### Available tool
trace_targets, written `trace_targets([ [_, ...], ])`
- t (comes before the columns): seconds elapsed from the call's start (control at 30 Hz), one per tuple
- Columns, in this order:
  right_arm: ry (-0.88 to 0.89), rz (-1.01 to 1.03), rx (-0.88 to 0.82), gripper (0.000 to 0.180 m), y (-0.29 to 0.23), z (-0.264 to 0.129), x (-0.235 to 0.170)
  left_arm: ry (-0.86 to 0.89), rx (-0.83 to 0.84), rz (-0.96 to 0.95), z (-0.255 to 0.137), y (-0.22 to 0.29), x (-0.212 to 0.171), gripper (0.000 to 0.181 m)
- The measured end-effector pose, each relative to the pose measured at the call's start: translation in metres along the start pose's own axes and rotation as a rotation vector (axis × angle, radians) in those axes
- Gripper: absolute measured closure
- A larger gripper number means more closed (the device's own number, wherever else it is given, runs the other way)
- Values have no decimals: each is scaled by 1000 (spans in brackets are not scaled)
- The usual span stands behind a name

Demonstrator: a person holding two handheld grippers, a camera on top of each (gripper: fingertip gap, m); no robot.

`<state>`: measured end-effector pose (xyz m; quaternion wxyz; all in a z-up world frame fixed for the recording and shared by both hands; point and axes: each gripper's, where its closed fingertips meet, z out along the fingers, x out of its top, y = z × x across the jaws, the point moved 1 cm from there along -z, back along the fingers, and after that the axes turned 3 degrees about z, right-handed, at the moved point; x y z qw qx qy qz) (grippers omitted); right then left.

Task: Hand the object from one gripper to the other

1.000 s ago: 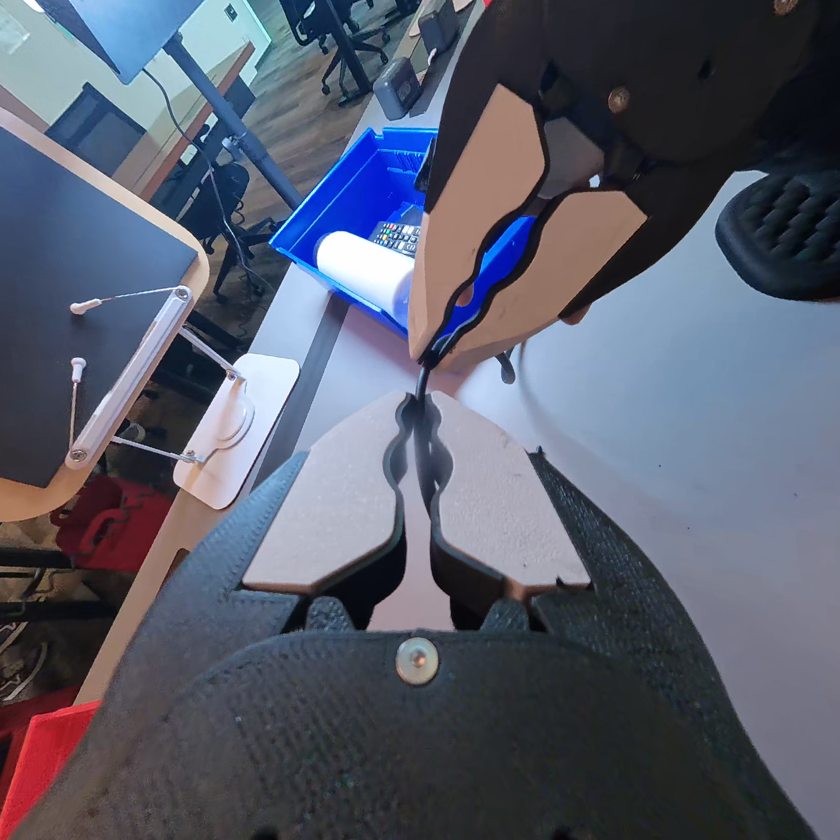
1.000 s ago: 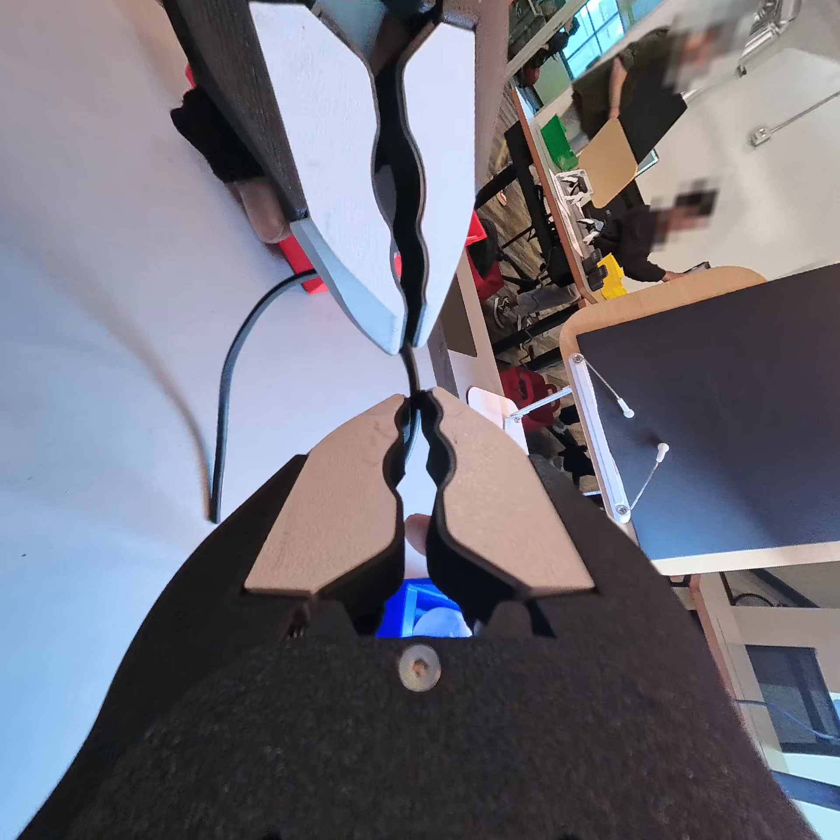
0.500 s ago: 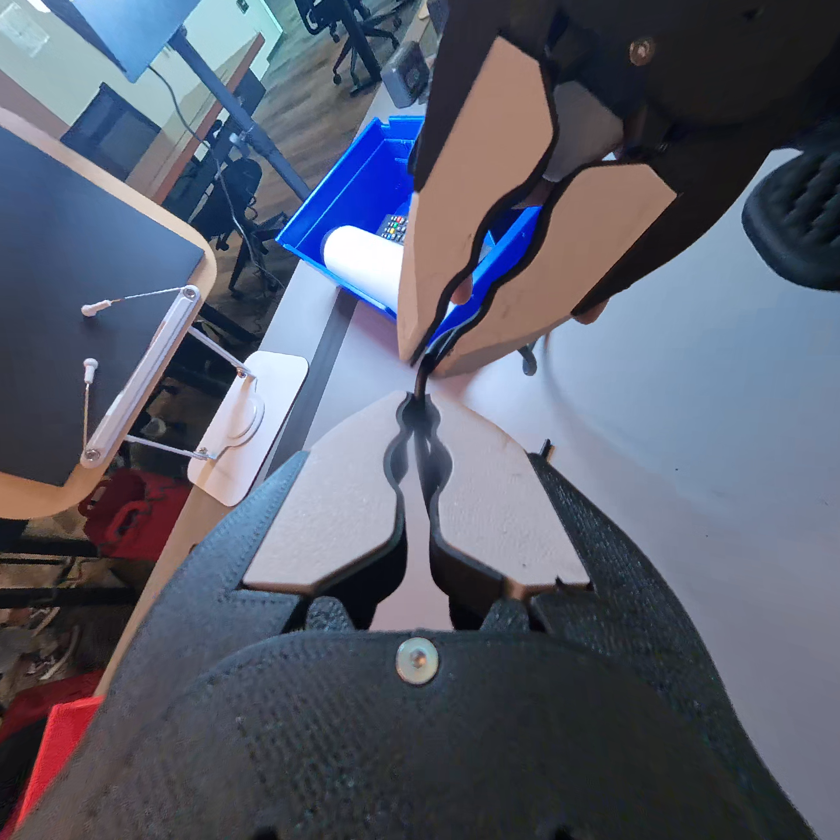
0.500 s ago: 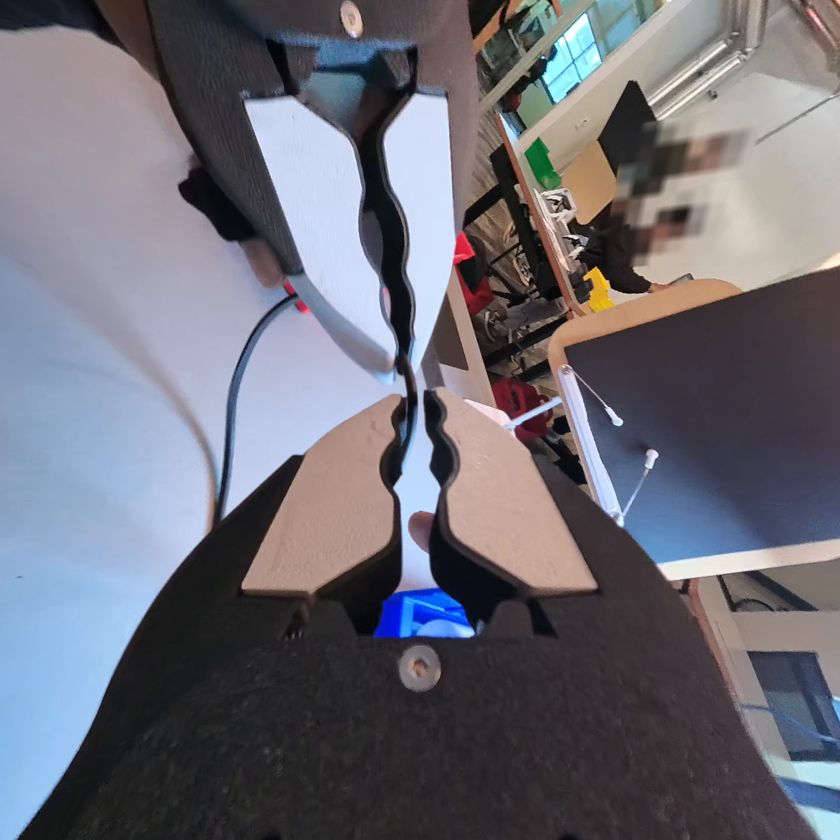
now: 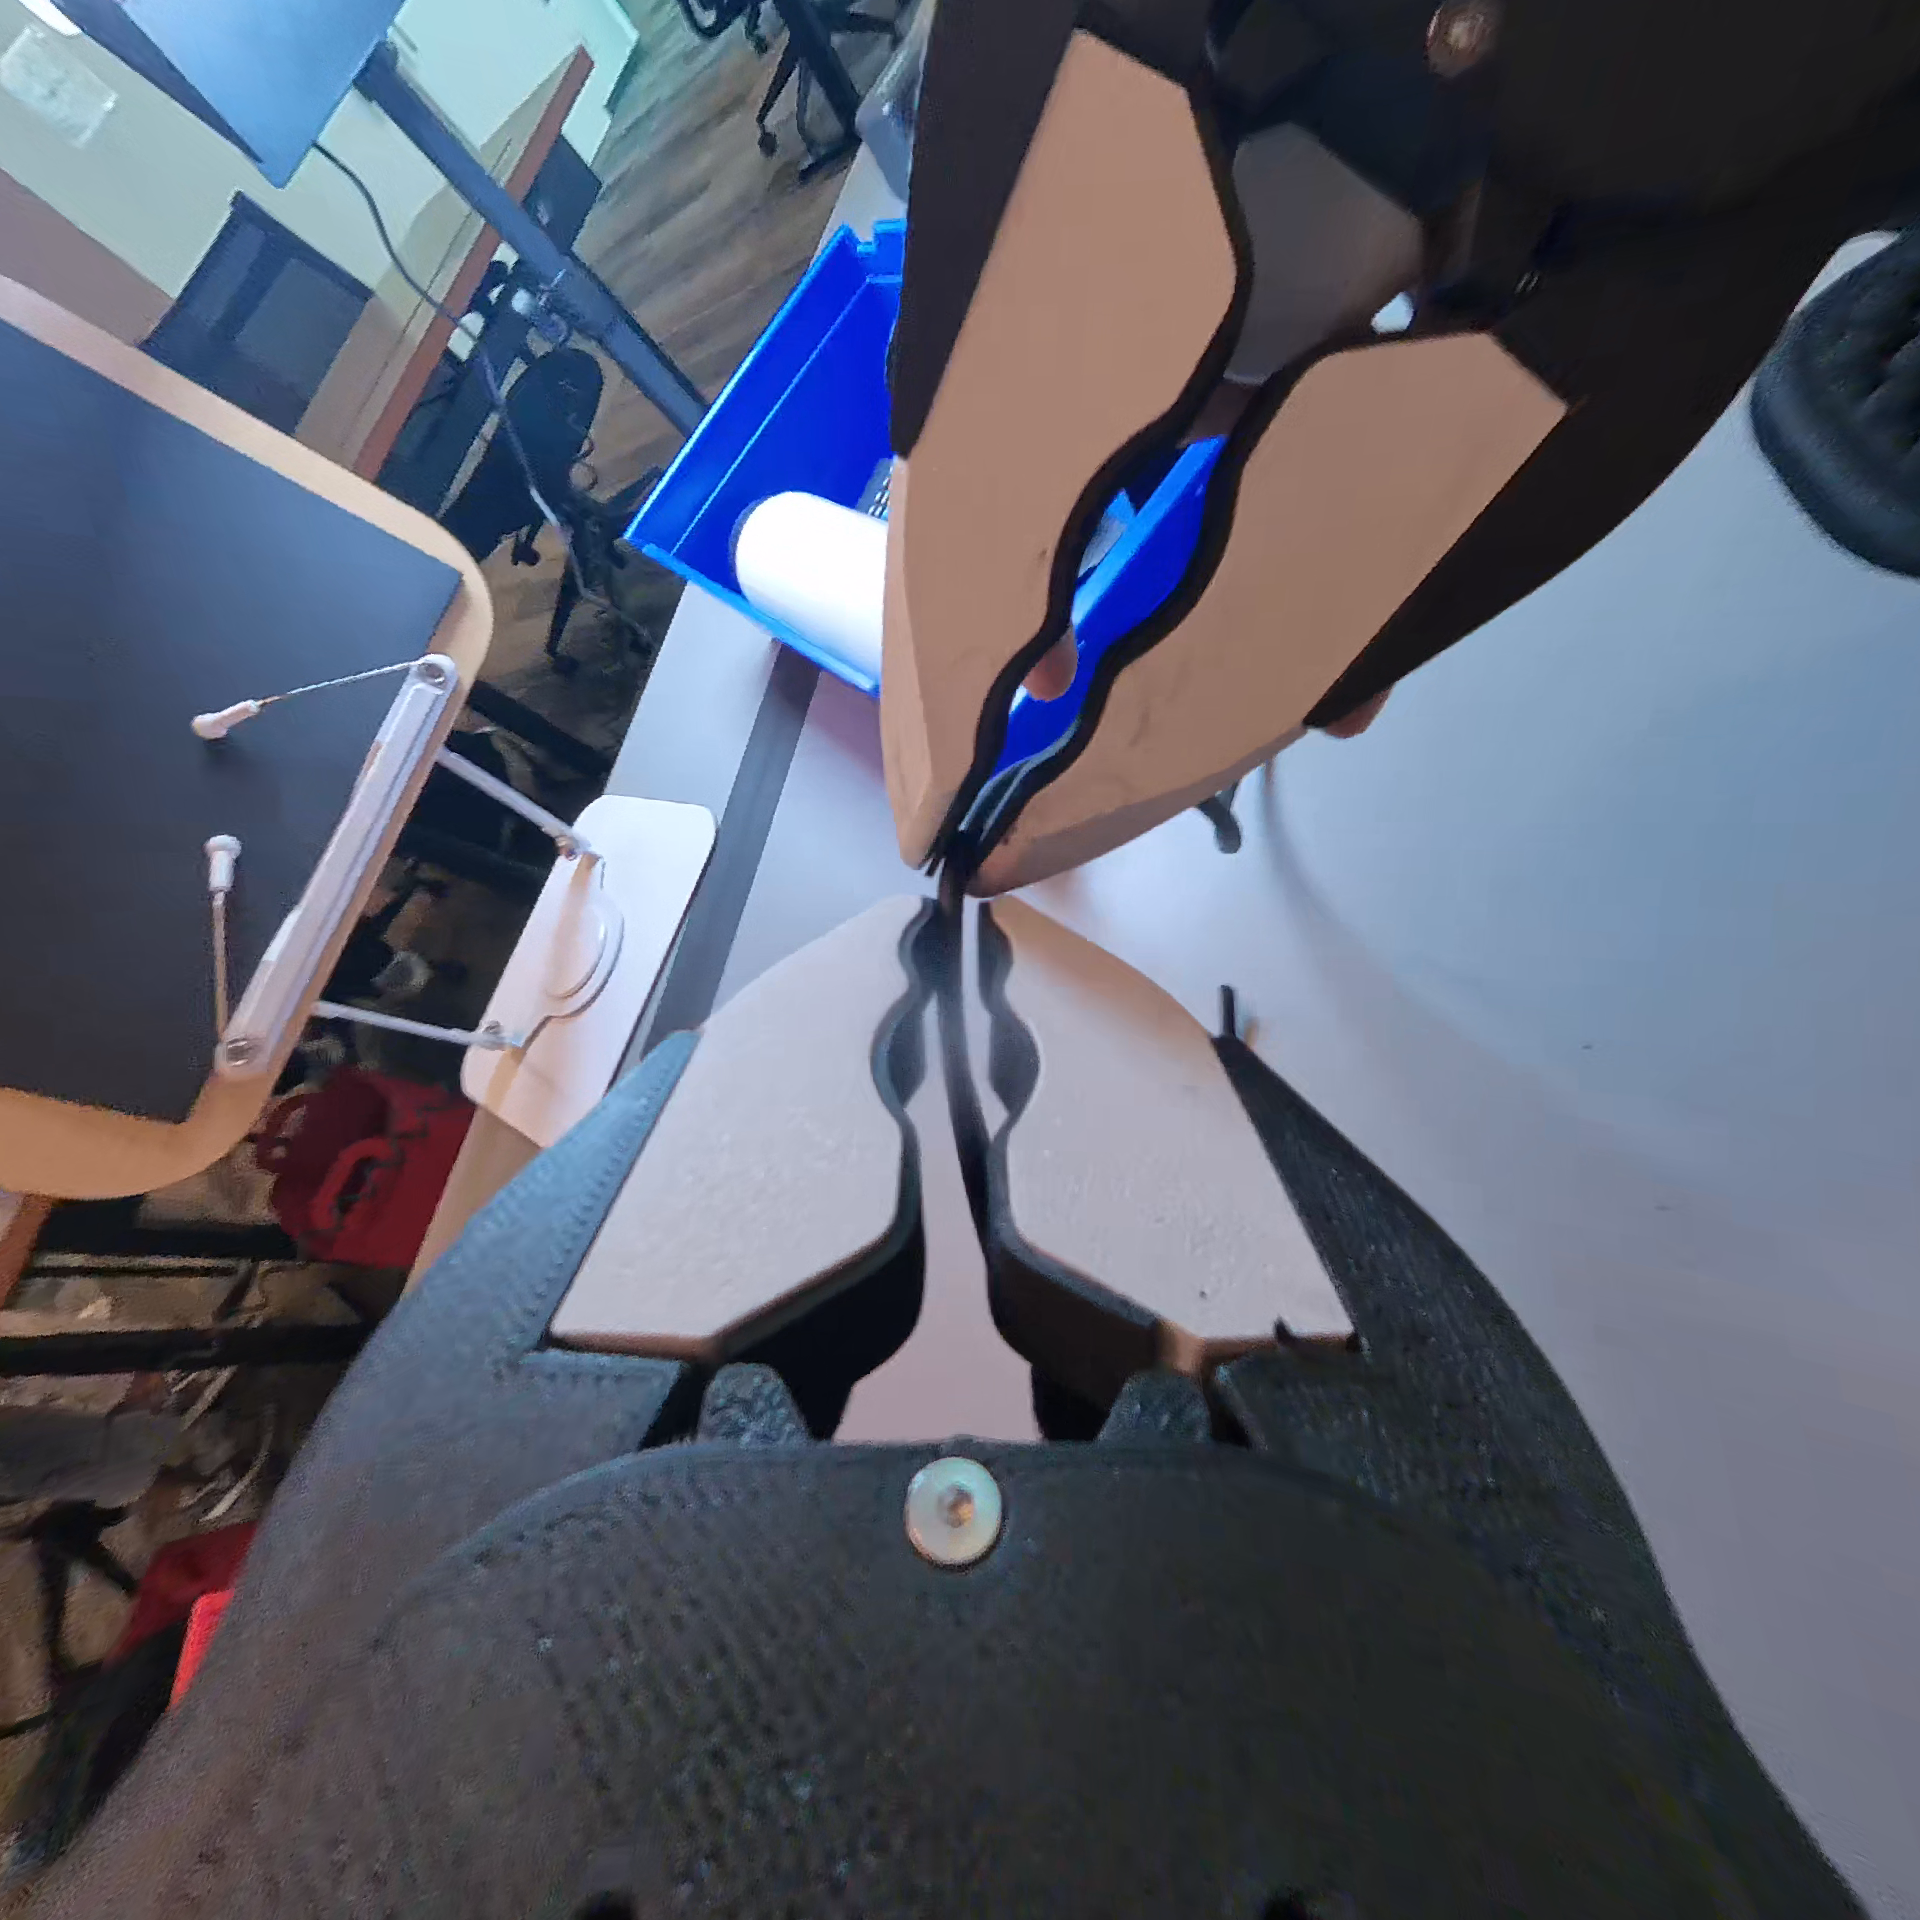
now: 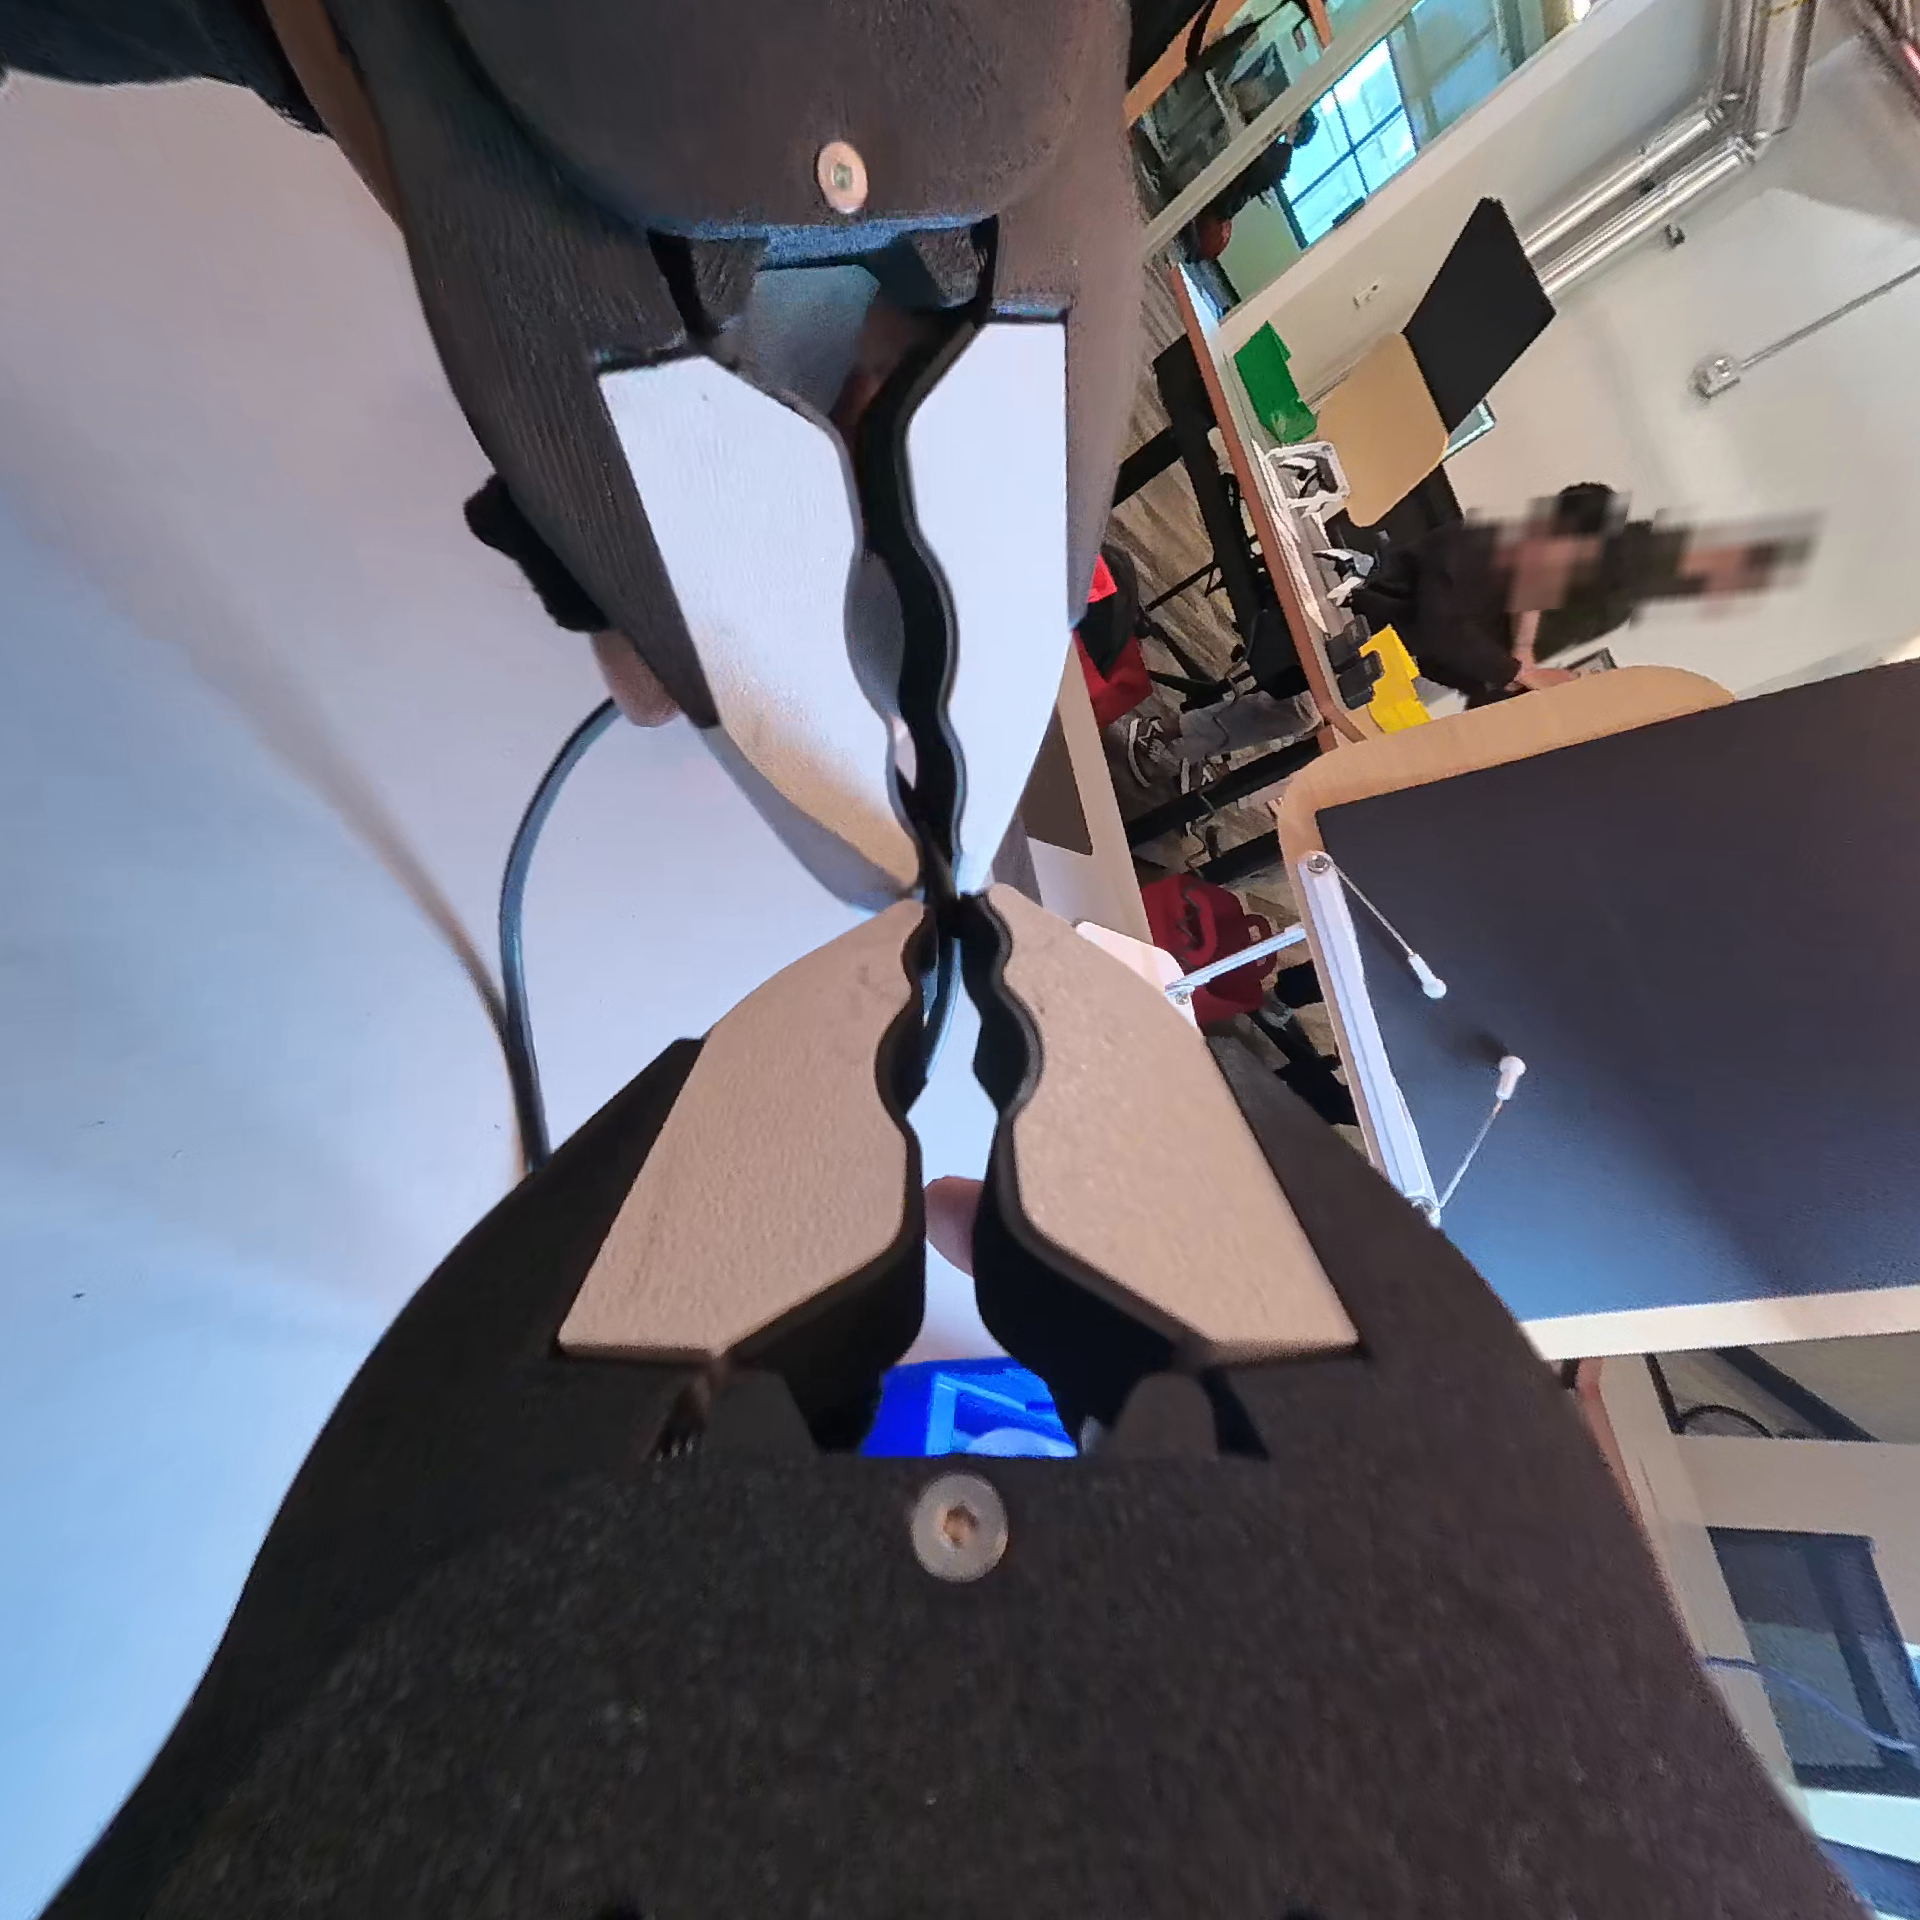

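Office floor: wood planks are showing at the far left of the left wrist view, with a red bag [image 5: 353, 1153] lying below a black board [image 5: 156, 727] that is edged in tan.
White stand: a flat white stand [image 5: 582, 935] is sitting just beside the edge of the desk, joined to the board by thin metal rods.
Blue bin: a blue bin [image 5: 790, 416] is resting on the far part of the desk, and a white roll [image 5: 805, 561] is lying inside it.
Left tongs: the left tongs [image 5: 951, 920] are pinching the black cable, with only a thin gap showing along their wavy edges.
Black cable: the black cable [image 5: 958, 1049] is hanging above the desk, running up between the left fingers and into the tips facing them.
Right tongs: the right tongs [image 5: 954, 857] are reaching down from above and meeting the left ones tip to tip, pressing together on the cable.
Desk: the pale grey desk [image 5: 1558, 1143] is spreading out to the right.
Right wrist view, left side: the cable [image 6: 514, 935] is looping out in an arc over the desk [image 6: 208, 935].
Right wrist view, middle: the right tongs [image 6: 948, 914] and the left tongs [image 6: 943, 868] are both gripping the cable at their tips.
Right wrist view, right side: a person [image 6: 1455, 613] is leaning over a far table, beyond a large black panel [image 6: 1662, 987].
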<state>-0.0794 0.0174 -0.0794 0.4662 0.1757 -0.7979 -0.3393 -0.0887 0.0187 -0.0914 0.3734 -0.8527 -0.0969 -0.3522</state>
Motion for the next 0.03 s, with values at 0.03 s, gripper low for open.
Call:
trace_targets([
  [0.03,5,2,-2,175,0,0,0,-3,6,3,0,-1,0,177],
])
